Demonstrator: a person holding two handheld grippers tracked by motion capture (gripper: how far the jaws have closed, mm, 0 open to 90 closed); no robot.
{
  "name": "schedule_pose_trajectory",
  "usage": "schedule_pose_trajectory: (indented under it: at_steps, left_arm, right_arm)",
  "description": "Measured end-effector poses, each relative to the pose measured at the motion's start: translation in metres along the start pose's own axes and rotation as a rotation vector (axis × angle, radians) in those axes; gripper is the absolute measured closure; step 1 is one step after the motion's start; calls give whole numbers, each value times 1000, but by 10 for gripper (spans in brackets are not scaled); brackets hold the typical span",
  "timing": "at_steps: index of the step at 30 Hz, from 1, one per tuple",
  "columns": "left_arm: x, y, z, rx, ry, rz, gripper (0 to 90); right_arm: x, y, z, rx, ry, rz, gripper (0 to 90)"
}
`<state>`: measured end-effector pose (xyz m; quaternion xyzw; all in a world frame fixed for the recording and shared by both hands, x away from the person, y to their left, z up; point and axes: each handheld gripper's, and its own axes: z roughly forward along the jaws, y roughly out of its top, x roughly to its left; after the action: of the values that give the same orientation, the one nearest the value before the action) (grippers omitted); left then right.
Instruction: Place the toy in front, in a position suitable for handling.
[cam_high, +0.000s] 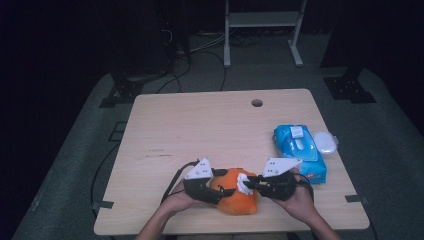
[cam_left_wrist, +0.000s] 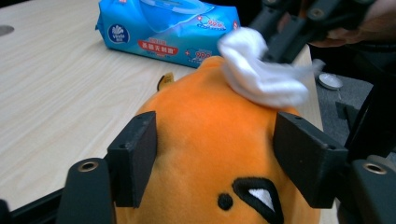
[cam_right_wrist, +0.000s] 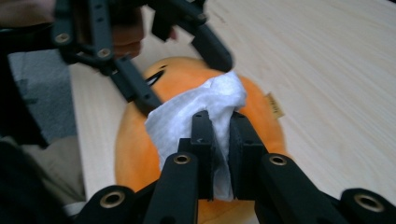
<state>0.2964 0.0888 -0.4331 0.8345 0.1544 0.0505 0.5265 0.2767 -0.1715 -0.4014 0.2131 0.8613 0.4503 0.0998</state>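
- Your left tool sits at the left side of the orange plush toy, which lies on the counter near its front edge.
- In the left gripper view its two black jaws stand apart with the plush toy between them; the pads lie right against the toy's sides, though you cannot tell whether they press into it.
- Your right tool comes at the plush toy from the right, jaws closed tight on a white wipe.
- That wipe rests on top of the plush toy, touching its fabric.
- A blue pack of wipes lies on the counter just right of the plush toy, beyond your right hand.
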Motion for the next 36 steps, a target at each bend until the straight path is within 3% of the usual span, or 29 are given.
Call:
schedule_pose_trajectory:
  at_steps: [3,4,7,10,12,13,15,17,18,20,23,26,27,29,30,31,32,36]
  left_arm:
    - [-2,1,0,8,-7,17,327]
    - [-4,0,1,6,-26,20,326]
    - [-3,0,-1,13,-37,31,300]
    - [2,5,-7,10,-40,-3,203]
    - [6,5,-10,8,-35,-52,166]
    - [6,5,-10,8,-35,-52,140]
    - [11,1,-9,37,-61,-120,110]
    - [12,-1,-6,52,-76,-138,103]
    - [11,-4,1,78,-110,-164,104]
    - [10,-6,3,80,-107,-164,175]
    - [10,-4,1,71,-86,-144,357]
    - [5,2,-3,-25,-13,-61,432]
    - [5,2,-3,-25,-13,-61,440]
    - [2,9,-6,-90,92,13,443]
    - [1,9,-5,-90,120,40,442]
    - [1,9,-5,-90,120,40,437]
    - [1,5,-3,-62,133,72,428]
    - [7,-1,-7,-41,115,52,403]
  right_arm:
    - [-8,-2,-2,-14,-39,41,809]
    - [-10,-2,-3,-16,-55,51,809]
    - [-10,-2,-3,-2,-45,53,809]
    - [-5,-3,0,18,-19,22,810]
    - [-1,-4,0,22,14,2,811]
    - [2,-4,-1,22,34,-7,811]
    - [5,-4,-2,21,76,-27,811]
    - [7,-4,-2,23,80,-37,810]
    - [7,-4,-2,24,82,-36,810]
    - [6,-5,-2,29,79,-32,809]
    - [3,-4,-4,23,54,-13,810]
    - [0,-1,-9,0,10,-6,811]
    - [0,-1,-9,0,10,-6,811]
    - [-2,3,-11,-31,-43,0,812]
    - [-3,4,-11,-39,-56,9,812]
    - [-3,4,-11,-39,-56,9,812]
    - [-3,6,-6,-25,-66,2,813]
    - [-6,0,0,19,-92,-17,814]
